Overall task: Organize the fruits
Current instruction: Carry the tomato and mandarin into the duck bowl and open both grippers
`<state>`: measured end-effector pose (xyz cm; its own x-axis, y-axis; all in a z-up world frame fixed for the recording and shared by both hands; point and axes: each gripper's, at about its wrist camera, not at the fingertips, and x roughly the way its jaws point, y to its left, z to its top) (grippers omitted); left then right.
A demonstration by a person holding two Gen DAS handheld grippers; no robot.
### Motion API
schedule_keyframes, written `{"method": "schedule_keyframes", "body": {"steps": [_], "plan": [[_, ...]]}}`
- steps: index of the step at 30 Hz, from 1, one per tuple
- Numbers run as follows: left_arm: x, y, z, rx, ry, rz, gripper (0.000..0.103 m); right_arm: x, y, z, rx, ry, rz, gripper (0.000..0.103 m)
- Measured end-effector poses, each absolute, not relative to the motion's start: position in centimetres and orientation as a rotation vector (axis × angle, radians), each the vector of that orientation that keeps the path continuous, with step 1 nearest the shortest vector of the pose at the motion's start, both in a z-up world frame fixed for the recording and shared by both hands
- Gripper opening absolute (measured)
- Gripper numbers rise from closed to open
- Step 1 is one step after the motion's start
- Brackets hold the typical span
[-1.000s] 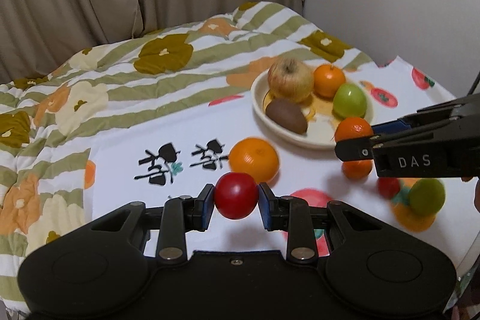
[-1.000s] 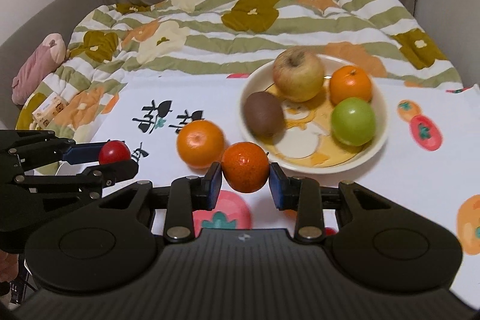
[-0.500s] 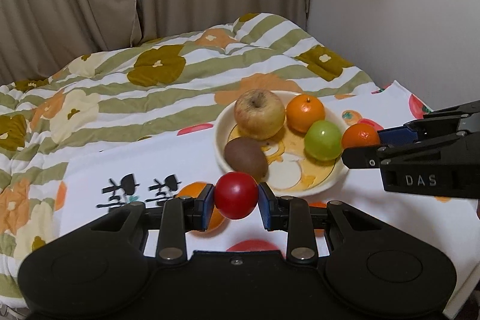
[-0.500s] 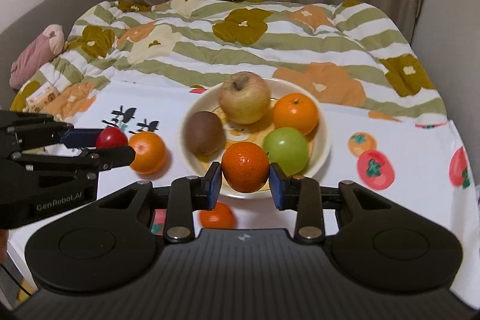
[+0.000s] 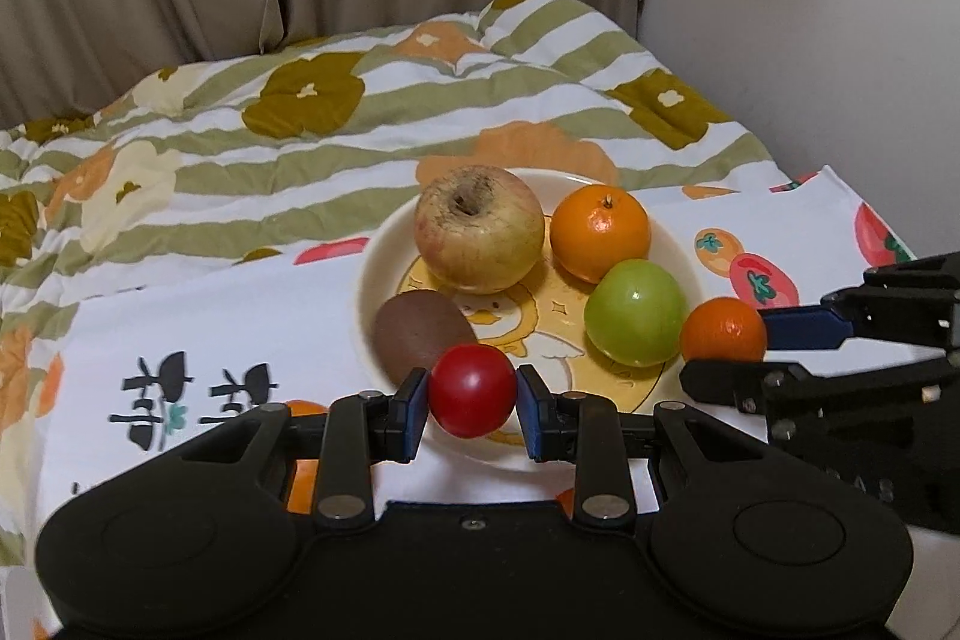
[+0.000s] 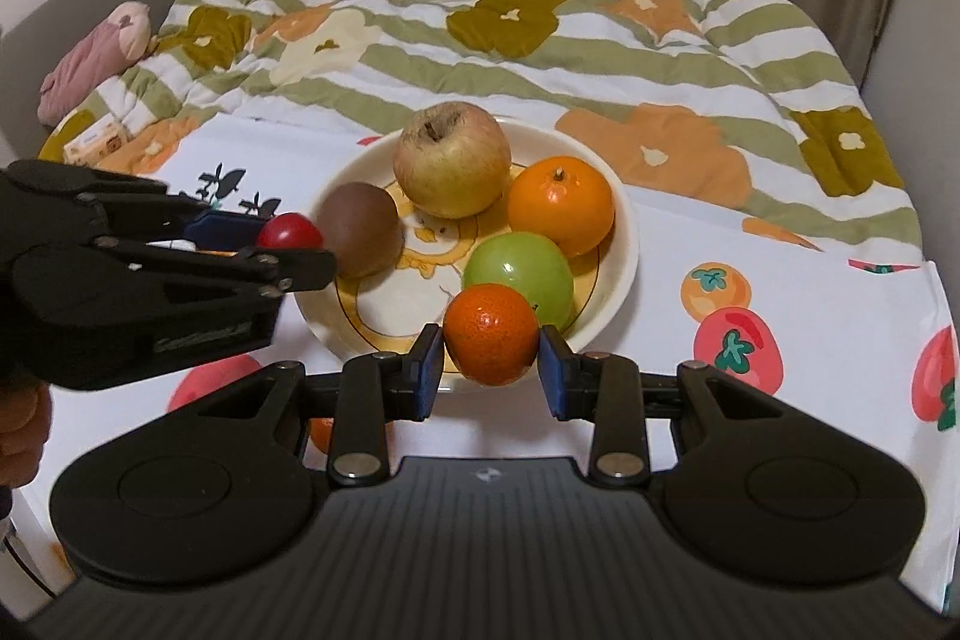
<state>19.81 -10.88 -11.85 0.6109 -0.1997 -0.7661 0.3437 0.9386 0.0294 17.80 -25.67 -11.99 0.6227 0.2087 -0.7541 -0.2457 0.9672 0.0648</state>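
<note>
Two fruits now reach the plate (image 5: 384,244).
We have carried both grippers in from the cloth: left gripper (image 5: 473,396) jaws clamp the tomato (image 5: 471,390) over its near rim, right gripper (image 6: 492,352) jaws the tangerine (image 6: 491,340); release comes next.

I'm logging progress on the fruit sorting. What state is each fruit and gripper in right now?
Left gripper: shut on the red fruit, held above the plate's near edge.
Right gripper: shut on the small mandarin, held at the plate's near rim.
Apple: in the plate, stem end up.
Kiwi: in the plate.
Large orange: in the plate.
Green fruit: in the plate.
</note>
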Motion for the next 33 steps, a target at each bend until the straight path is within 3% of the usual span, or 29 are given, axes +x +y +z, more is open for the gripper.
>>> {"method": "schedule_keyframes", "body": {"steps": [10, 11, 14, 18, 33], "plan": [[21.1, -12.9, -13.5, 0.187, 0.902, -0.304, 0.035, 18.4, -26.8, -12.8, -0.061, 0.868, 0.303, 0.049], [21.1, -13.0, -13.5, 0.186, 0.903, -0.304, 0.04, 18.5, -26.9, -12.9, -0.061, 0.869, 0.305, 0.049], [20.8, -12.9, -13.1, 0.174, 0.881, -0.299, 0.076, 18.5, -27.0, -12.9, -0.062, 0.872, 0.309, 0.049], [20.1, -11.9, -12.0, 0.16, 0.845, -0.26, 0.091, 18.5, -27.1, -12.7, -0.064, 0.87, 0.311, 0.049], [16.7, -6.7, -9.5, 0.089, 0.806, -0.101, 0.096, 19.3, -23.9, -13.0, -0.088, 0.857, 0.39, 0.049]]}}
